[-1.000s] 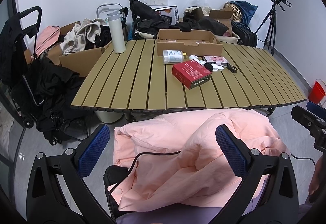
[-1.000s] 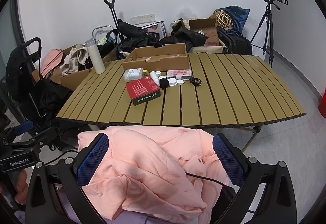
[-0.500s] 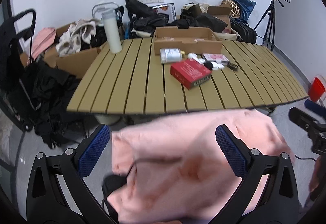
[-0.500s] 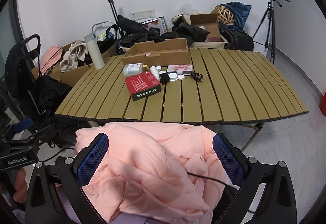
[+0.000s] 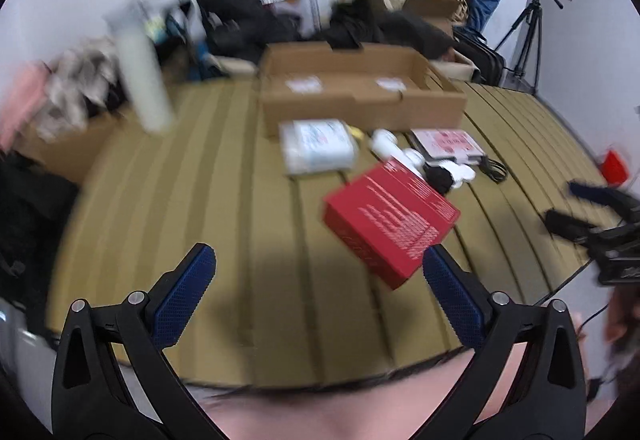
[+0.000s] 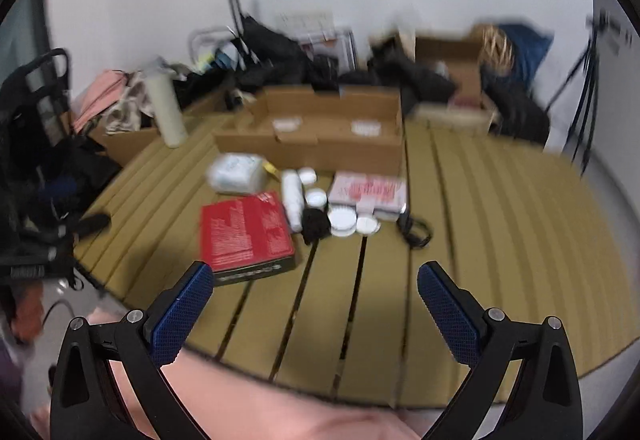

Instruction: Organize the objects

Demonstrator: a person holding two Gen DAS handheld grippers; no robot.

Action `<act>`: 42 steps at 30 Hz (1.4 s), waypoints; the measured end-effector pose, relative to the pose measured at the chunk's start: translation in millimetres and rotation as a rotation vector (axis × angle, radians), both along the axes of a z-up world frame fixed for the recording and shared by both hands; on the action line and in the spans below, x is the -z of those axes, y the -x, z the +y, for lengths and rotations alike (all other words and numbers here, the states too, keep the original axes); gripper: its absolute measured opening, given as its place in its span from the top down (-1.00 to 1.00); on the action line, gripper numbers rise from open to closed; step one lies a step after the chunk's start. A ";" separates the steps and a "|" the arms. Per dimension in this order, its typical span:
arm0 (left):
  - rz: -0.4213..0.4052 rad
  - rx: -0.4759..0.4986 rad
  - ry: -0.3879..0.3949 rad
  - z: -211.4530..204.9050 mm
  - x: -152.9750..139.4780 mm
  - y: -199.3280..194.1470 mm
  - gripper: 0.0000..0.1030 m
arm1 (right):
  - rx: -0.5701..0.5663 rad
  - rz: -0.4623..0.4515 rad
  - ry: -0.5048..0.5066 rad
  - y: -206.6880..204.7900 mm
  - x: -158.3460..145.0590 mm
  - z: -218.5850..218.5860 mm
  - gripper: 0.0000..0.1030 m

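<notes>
Slatted table (image 5: 224, 179) (image 6: 500, 220): fills the middle of both wrist views, slats running away from the cameras. Heavy blur in both pictures.

Open cardboard tray (image 5: 360, 107) (image 6: 320, 147): sits at the far side, long axis across the slats, just behind the small items.

Pink garment (image 5: 340, 412) (image 6: 260, 412): now only a strip along the bottom edge, below the table's near rim. A second ago filled the whole foreground between the fingers, with the table well beyond.

Red box (image 5: 390, 217) (image 6: 244, 230): lies flat on the slats, nearest item to both grippers, printed face up. Close to square in outline; printed lines run roughly across the slats, skewed so one corner points toward the left gripper's camera. Same spot among its neighbours as before.

White packet (image 5: 316, 145) (image 6: 236, 173): flat, just behind the red box. Pink-printed flat pack (image 5: 446, 143) (image 6: 368, 191): in front of the tray's right end. White bottle (image 6: 292, 199): on its side, long axis along the slats. Beside it, white round lids (image 6: 342, 220), a small black item (image 6: 314, 224) and a black cable (image 6: 414, 232).

Left gripper (image 5: 316, 256): spread wide, nothing between the blue pads, now above the table surface instead of over the garment. Right gripper (image 6: 314, 272): likewise wide apart and holding nothing, moved forward over the near edge.
</notes>
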State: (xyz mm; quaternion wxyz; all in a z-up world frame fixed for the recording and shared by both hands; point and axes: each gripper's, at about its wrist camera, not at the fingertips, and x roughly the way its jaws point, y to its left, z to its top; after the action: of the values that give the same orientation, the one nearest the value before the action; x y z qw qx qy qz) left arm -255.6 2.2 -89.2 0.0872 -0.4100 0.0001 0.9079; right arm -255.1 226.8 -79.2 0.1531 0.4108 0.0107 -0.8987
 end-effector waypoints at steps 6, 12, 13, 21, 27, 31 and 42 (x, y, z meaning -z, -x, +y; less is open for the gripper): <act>-0.122 0.077 -0.172 23.2 47.3 39.1 -0.31 | -0.067 -0.132 0.125 68.2 52.8 -25.5 0.07; -0.113 0.106 -0.198 8.6 54.5 29.5 -0.11 | -0.140 -0.232 0.265 65.1 78.2 -42.2 0.34; -0.125 0.103 -0.219 0.8 56.2 27.3 -0.16 | -0.164 -0.232 0.278 54.9 78.7 -43.6 0.34; -0.161 0.100 -0.248 -5.7 64.8 31.4 -0.12 | -0.168 -0.222 0.283 50.7 84.2 -55.4 0.21; -0.065 0.108 -0.248 -1.5 28.9 15.4 -0.11 | -0.174 -0.201 0.295 42.1 64.6 -53.0 0.22; 0.003 0.131 -0.246 -0.1 -19.0 41.9 -0.11 | -0.165 -0.135 0.323 49.2 23.9 -45.6 0.22; -0.100 0.105 -0.189 -5.6 -39.7 293.6 -0.06 | -0.127 -0.200 0.331 265.4 -32.8 -84.5 0.23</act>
State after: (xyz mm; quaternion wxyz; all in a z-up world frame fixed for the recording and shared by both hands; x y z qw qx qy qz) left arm -549.2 -3.4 -49.5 0.1731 -0.4441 -0.0684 0.8764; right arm -520.5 142.3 -46.3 0.2751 0.4659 -0.1269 -0.8314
